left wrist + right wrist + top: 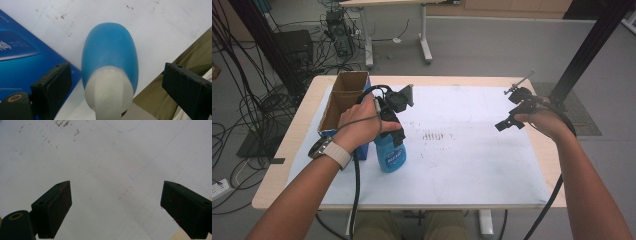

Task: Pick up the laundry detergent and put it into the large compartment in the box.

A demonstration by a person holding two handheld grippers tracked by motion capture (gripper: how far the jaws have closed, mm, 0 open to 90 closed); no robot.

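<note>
1. Step in hand, as judged: lining up a grasp on the blue spray bottle (390, 152). The left gripper (393, 125) hangs right over its top, jaws spread with clear gaps either side of the white neck (109, 92), pads not touching.
2. Next move likely calls for lowering a little and pinching the neck squarely; the neck is rounded and smooth, so an off-centre squeeze could slip or tip the bottle.
3. The bottle stands upright on the white mat (472, 165), just beside the near end of the cardboard box (343, 102), which is open-topped with blue sides.
4. Look: translucent blue body, white neck, label on the side facing the person; trigger head hidden under the gripper.
5. The right gripper (511, 122) hovers well apart from the bottle, over the far side of the mat, jaws spread wide, nothing between them.
</note>
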